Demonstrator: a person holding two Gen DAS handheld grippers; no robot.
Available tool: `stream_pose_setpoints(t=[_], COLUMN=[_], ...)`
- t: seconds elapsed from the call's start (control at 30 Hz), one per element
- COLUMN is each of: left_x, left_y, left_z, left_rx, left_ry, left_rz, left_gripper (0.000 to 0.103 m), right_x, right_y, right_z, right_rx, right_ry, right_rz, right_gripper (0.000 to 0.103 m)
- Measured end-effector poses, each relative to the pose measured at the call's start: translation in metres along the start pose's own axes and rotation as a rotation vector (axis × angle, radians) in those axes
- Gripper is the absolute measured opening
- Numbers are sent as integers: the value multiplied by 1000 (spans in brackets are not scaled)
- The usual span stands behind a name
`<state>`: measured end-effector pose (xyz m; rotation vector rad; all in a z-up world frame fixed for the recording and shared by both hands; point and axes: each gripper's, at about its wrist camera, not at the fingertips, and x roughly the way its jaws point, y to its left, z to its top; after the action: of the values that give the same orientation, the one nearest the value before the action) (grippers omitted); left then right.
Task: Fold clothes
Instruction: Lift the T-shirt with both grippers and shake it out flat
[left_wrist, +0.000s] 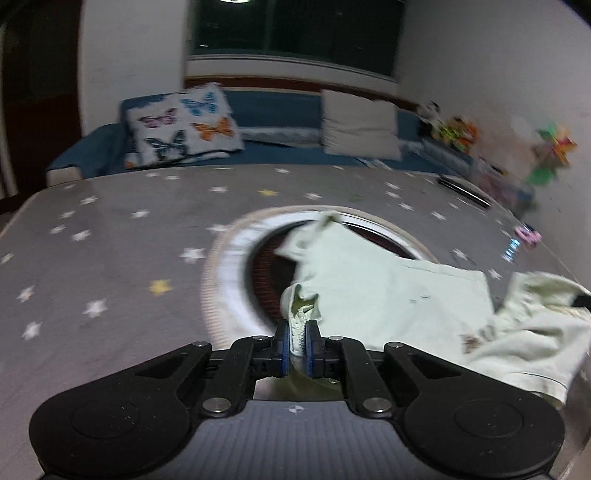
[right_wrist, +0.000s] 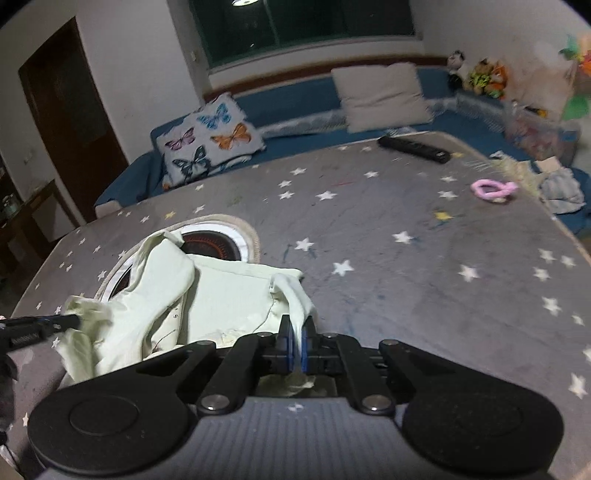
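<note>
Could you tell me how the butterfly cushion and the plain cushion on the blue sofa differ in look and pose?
The butterfly cushion is white with coloured butterflies printed on it; the plain cushion is beige and bears no pattern. The butterfly cushion sits toward the sofa's left end, tilted; the plain cushion stands further right, more squarely upright. Both are roughly square and lean against the sofa's back.

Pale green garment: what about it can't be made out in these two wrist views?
- Left wrist view: motion blur smears the garment; its type is unclear.
- Left wrist view: the frame edge cuts its right part.
- Right wrist view: the right gripper body hides its near edge.
- Both views: bunched folds hide sleeves or legs.
</note>
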<state>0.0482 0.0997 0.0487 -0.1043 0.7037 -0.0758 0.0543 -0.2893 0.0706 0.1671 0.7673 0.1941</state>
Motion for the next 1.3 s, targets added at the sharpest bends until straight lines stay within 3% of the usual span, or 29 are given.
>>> stream_pose_setpoints(t=[0.2,0.33,0.53,0.63,0.7,0.77,0.8,1.0,1.3], left_x=[-34,-51,-57,-59,-62,-65,-65,-46,36], left_y=[44,66,73,74,76,77,76,59,11], left_z=[-17,-33,-49,-48,-44,-38,-34,0,57], left_rx=[-101,-136,-99,-76,-72,-67,-62,-9,74], left_ry=[-16,26,140,153,141,123,112,46,40], left_rz=[60,70,80,103,108,118,123,96,23], left_gripper=[9,9,10,12,20,41,44,50,53], right_x=[-24,-27,-24,-27,-28,-27,-26,9,85], right_y=[-15,-26,-37,-36,-33,-30,-27,-9,21], right_z=[-21,-38,-54,-47,-38,-28,-22,10,42], right_rx=[71,106,129,110,84,57,41,-31,-104], right_ry=[-7,64,153,128,101,77,70,66,132], right_rz=[-42,-74,-92,-111,-117,-119,-113,-63,21], right_gripper=[3,3,10,16,16,16,16,16,16])
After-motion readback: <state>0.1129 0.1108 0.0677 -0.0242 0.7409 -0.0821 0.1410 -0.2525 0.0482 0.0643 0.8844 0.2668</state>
